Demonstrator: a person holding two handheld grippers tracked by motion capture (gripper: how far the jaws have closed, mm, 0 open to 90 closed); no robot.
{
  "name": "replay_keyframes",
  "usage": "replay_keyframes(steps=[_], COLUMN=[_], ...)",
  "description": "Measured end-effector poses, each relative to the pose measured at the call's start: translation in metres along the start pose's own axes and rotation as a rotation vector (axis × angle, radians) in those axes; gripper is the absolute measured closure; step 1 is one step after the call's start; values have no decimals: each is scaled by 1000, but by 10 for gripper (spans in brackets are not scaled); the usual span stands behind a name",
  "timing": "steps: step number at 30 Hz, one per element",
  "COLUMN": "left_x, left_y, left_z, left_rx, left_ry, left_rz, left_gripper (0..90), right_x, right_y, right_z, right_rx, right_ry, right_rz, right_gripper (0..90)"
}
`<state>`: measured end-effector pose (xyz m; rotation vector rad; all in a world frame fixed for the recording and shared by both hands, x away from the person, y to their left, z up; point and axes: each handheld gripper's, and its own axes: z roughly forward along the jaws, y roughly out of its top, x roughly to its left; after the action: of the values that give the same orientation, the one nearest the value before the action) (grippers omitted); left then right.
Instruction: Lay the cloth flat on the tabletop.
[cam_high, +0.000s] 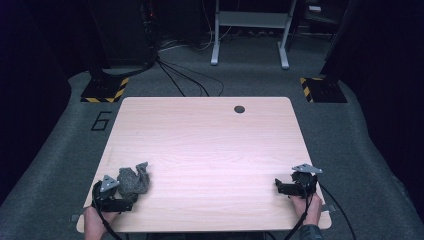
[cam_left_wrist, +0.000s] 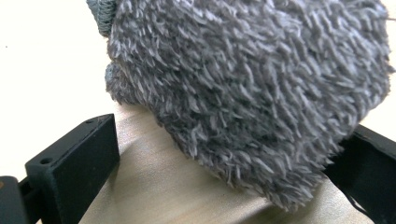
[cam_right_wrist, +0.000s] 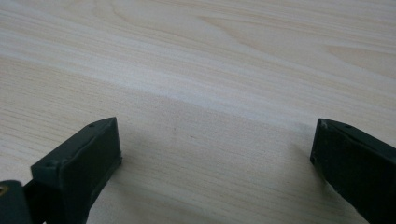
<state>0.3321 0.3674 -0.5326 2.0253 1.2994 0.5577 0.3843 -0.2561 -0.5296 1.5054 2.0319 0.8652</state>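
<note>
At about 7 o'clock on the table, the left gripper sits near the front edge, held by the left hand. Its cable loops down past the hand and off the bottom of the high view. Its jaws stand wide apart. The left gripper view looks along them: one black jaw at lower left, the other at lower right, and a fuzzy grey cloth bulging in between from above. The cloth overlaps the right jaw's inner edge, while bare wood shows between it and the left jaw, so the jaws are not closed on it.

In the high view the cloth lies crumpled on the wood, at roughly 1 o'clock from the left gripper and right up against it, with one corner sticking up toward 1 o'clock.

Farther back, near 12 o'clock, a dark round hole sits in the tabletop.

At about 5 o'clock the right gripper rests low over the wood, held by the right hand, pointing toward 9 o'clock. In the right gripper view its jaws are spread wide, with plain wood grain between them.
</note>
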Motion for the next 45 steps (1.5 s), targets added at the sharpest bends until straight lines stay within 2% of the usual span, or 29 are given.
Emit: replay_keyframes(steps=[12,16,21,25,29,34,41,43,45], left_x=[0,0,0,-4,-8,-9,-11,-11,-11], left_y=[-1,0,0,4,15,24,32,33,33], left_z=[-1,-2,-5,-10,-17,-22,-17,-15,-13], left_rx=[-3,9,-7,-19,-30,-43,-37,-34,-30], left_ry=[13,-4,-7,-12,-22,-15,-3,11,14], left_rz=[-4,-3,-21,-22,-14,-12,-13,-15,-14], left_gripper=[0,0,0,0,0,0,0,3,70], right_x=[0,0,0,0,0,0,0,0,0], right_y=[0,1,1,1,1,1,1,1,1], right_z=[0,1,1,1,1,1,1,1,1], right_rx=[3,-2,-3,-3,-4,-5,-5,-5,-5], right_ry=[0,-2,-2,-1,0,0,0,1,1], right_rz=[-5,-1,-2,-2,4,4,4,2,4], right_gripper=[11,11,13,14,15,16,16,16,16])
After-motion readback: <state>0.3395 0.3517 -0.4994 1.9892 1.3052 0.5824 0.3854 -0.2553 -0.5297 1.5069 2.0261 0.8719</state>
